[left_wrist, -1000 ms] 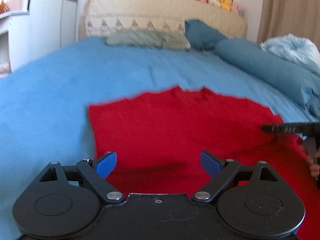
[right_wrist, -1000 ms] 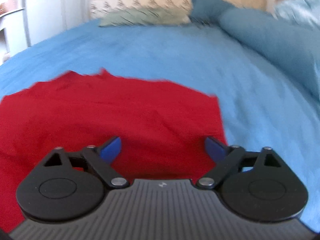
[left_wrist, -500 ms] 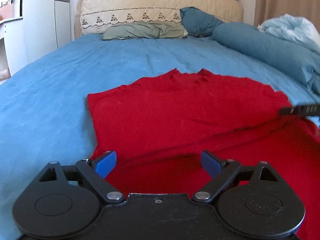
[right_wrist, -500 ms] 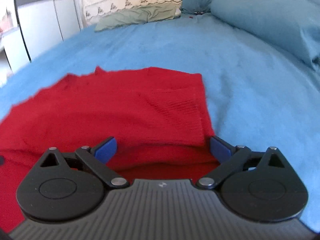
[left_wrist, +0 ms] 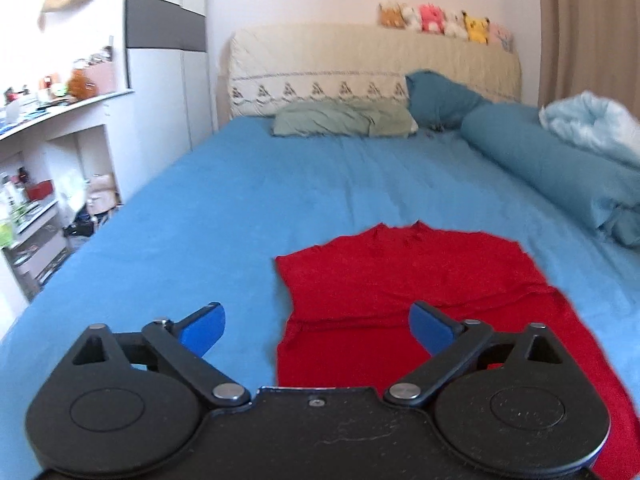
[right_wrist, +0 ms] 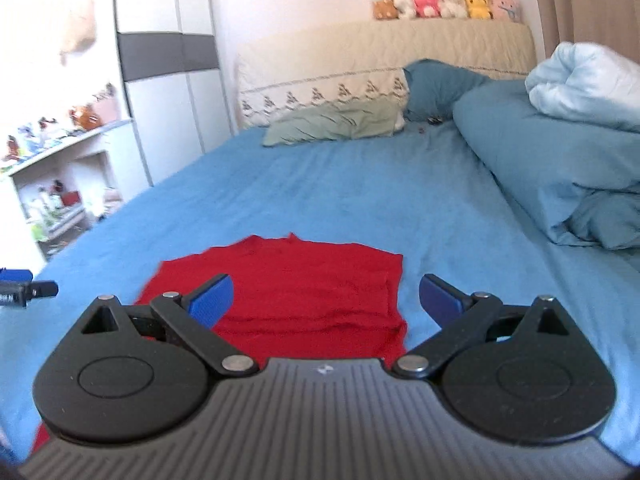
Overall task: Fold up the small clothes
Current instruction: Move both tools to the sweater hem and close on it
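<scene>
— Folding is under way: the red knitted garment (left_wrist: 416,300) is seen lying flat on the blue bed sheet (left_wrist: 260,208), one layer doubled over towards its neckline.

— And the left hand-held gripper (left_wrist: 316,328)?

— Jaws have just been opened wider, nothing between them. The right hand-held gripper (right_wrist: 326,302) is spread wide too, empty.

— Next?

— A side edge would probably be pinched and carried across.

— Surroundings?

— A green pillow (left_wrist: 344,120), a beige headboard (left_wrist: 372,56) and plush toys (right_wrist: 444,4) can be made out.
</scene>
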